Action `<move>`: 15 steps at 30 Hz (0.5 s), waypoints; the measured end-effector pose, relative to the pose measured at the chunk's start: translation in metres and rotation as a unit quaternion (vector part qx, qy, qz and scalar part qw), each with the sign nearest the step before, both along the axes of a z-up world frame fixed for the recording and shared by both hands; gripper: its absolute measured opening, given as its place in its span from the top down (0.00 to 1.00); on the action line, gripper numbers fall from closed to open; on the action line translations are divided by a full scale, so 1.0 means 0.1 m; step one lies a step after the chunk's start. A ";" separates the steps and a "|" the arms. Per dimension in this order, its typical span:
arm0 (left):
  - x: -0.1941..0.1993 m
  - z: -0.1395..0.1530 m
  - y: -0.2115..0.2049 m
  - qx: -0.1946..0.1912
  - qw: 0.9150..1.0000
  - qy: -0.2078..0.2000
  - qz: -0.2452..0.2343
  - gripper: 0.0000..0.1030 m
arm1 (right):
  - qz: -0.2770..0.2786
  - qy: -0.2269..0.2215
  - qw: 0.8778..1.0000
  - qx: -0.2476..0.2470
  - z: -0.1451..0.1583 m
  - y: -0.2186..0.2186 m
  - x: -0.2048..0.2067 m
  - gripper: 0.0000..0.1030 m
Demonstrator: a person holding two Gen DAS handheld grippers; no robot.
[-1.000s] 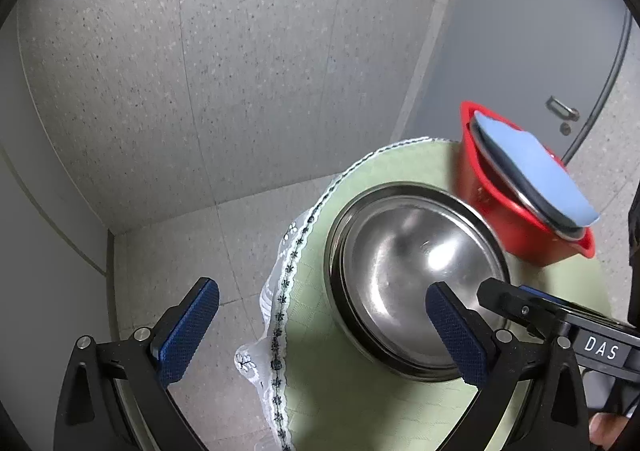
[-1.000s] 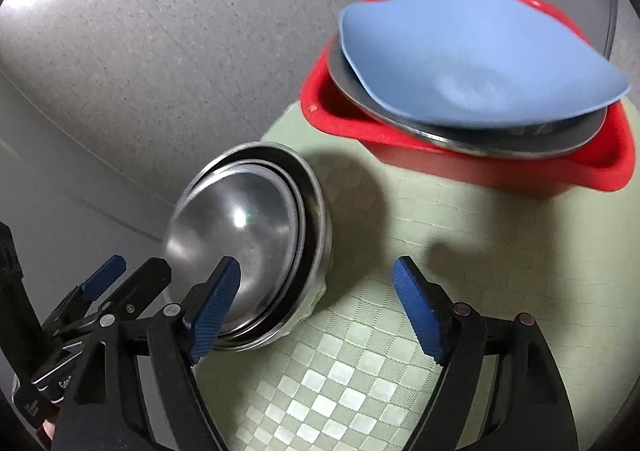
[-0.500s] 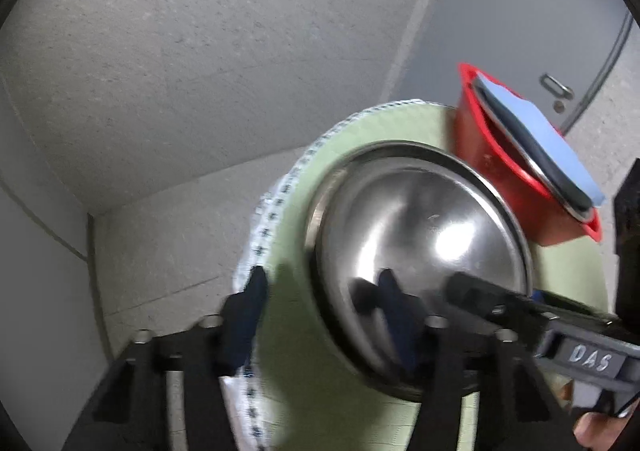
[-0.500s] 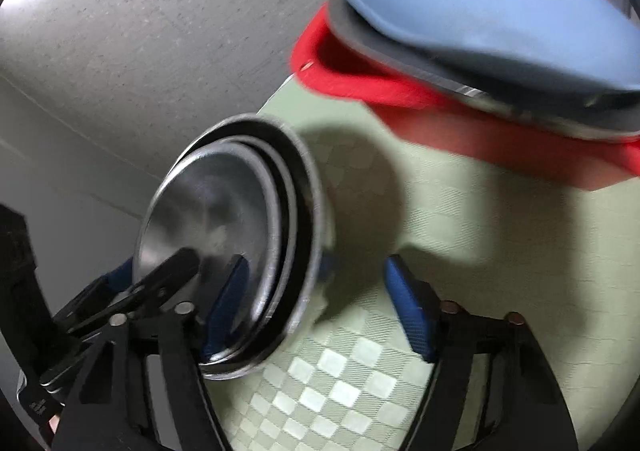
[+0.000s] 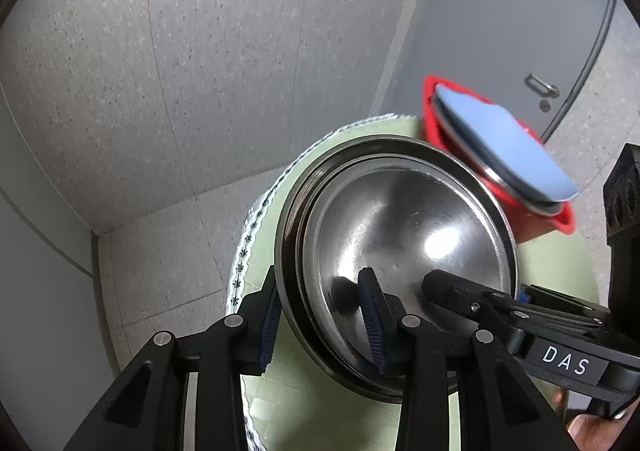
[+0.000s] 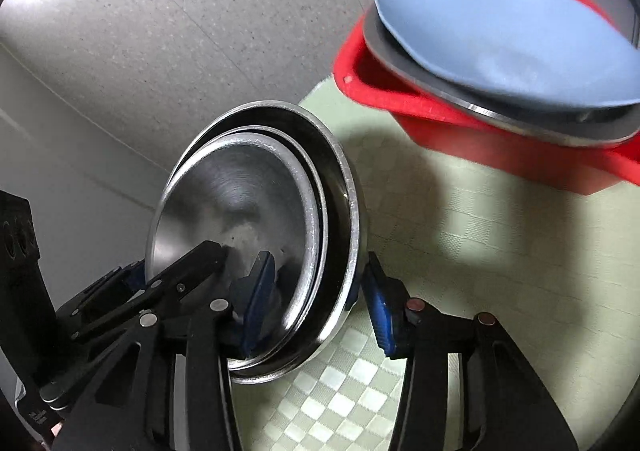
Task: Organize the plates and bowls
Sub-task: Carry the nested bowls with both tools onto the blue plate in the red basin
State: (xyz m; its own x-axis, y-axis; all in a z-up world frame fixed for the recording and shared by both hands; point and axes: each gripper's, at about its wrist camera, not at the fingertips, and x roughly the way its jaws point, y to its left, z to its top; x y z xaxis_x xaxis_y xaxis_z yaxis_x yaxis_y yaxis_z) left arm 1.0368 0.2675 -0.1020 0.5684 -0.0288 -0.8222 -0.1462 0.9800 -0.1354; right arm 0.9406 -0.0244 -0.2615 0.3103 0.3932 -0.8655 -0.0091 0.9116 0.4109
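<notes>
A stack of nested steel bowls (image 5: 404,227) sits on the green checked tablecloth (image 5: 288,411); it also shows in the right wrist view (image 6: 240,203). My left gripper (image 5: 320,315) is shut on the near rim of the bowl stack, one pad inside and one outside. My right gripper (image 6: 320,299) is shut on the opposite rim of the same stack, which sits tilted between the two. A red tub (image 6: 480,139) holds a steel plate (image 6: 520,119) with a blue plate (image 6: 512,39) on top.
The round table's lace edge (image 5: 248,235) drops off just left of the bowls. The red tub (image 5: 516,211) stands right behind the bowls. A grey door (image 5: 520,11) and speckled floor lie beyond.
Both grippers moved in and closed on opposite rims of the bowl stack. The stack now looks tilted and closer to both cameras.
</notes>
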 end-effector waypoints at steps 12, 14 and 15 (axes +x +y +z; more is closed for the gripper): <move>-0.17 0.79 -0.37 0.012 0.998 -0.060 -0.021 0.67 | -0.004 -0.068 0.998 0.004 0.73 -0.40 -0.23 0.56; -0.15 0.88 -0.47 0.009 0.997 -0.067 -0.029 0.67 | -0.009 -0.075 0.997 0.003 0.83 -0.52 -0.22 0.56; -0.16 0.90 -0.49 0.007 0.997 -0.071 -0.032 0.67 | -0.014 -0.079 0.997 0.004 0.87 -0.59 -0.21 0.56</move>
